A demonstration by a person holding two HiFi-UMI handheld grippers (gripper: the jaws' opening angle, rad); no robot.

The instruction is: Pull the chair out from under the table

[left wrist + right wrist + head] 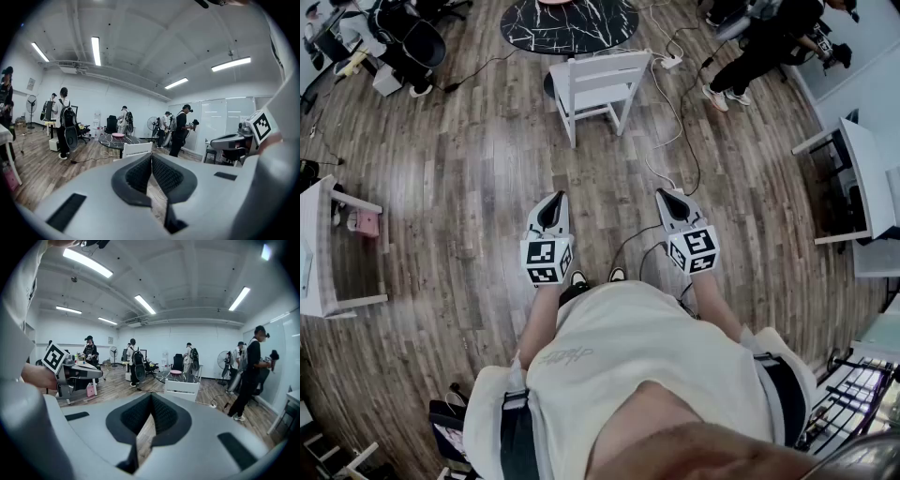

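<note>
A white wooden chair (598, 86) stands on the wood floor ahead of me, its seat toward the round black marble-top table (569, 22) behind it. The chair's back (137, 149) shows beyond the left jaws, and the chair (182, 389) is also ahead in the right gripper view. A pink dish (118, 135) sits on the table. My left gripper (555, 199) and right gripper (666, 197) are held side by side in front of my body, well short of the chair. Both are shut with nothing between the pads.
White cables and a power strip (671, 62) lie on the floor right of the chair. White tables stand at the left edge (321, 246) and the right edge (864, 178). A person (761, 49) works at the far right, with black office chairs (411, 41) at far left.
</note>
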